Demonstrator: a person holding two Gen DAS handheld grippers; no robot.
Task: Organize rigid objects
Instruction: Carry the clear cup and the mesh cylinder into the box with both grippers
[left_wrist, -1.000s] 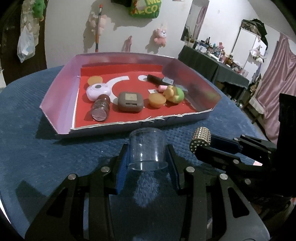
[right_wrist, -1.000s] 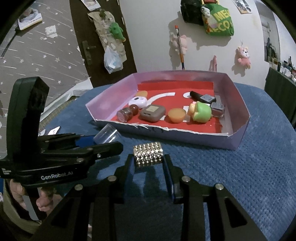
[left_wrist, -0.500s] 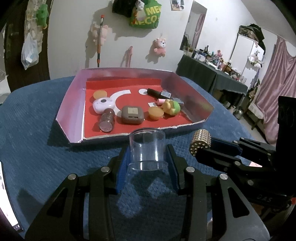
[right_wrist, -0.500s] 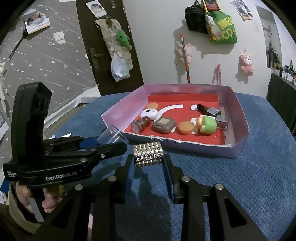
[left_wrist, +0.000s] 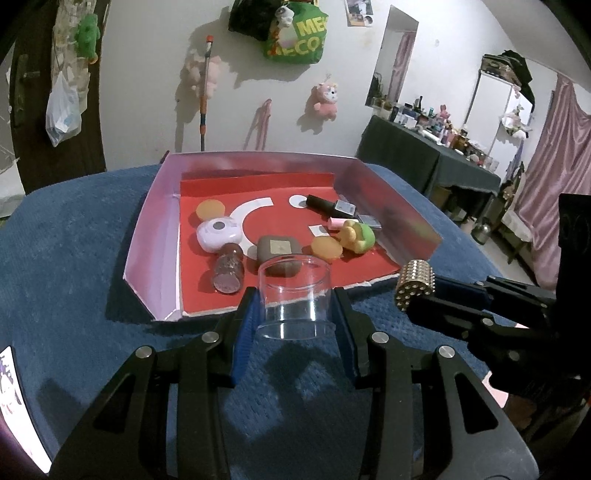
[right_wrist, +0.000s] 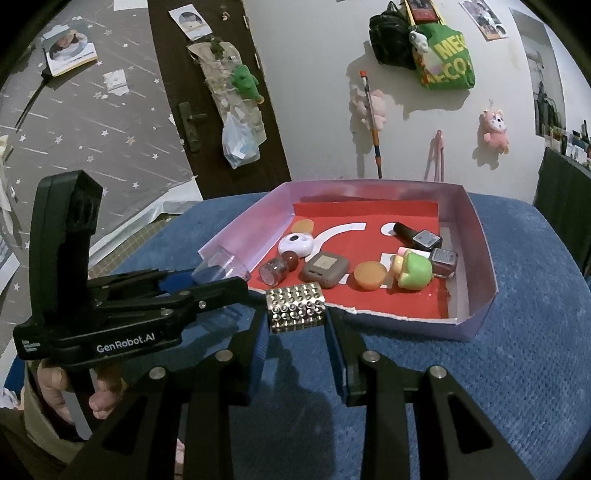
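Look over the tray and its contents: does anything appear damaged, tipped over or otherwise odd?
Yes. The tray's near wall is gone, leaving a ragged torn edge. Inside, the glitter jar lies on its side.

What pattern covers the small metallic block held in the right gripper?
Rows of shiny silver round studs cover the small metallic block, held in the right gripper; clearest in the right wrist view.

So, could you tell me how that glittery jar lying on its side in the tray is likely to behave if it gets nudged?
The glittery jar lies on its round side on the smooth red tray floor, so it would probably roll rather than slide. The white round case touching its far end may stop it that way. It looks small and rigid, so likely light and unlikely to deform.
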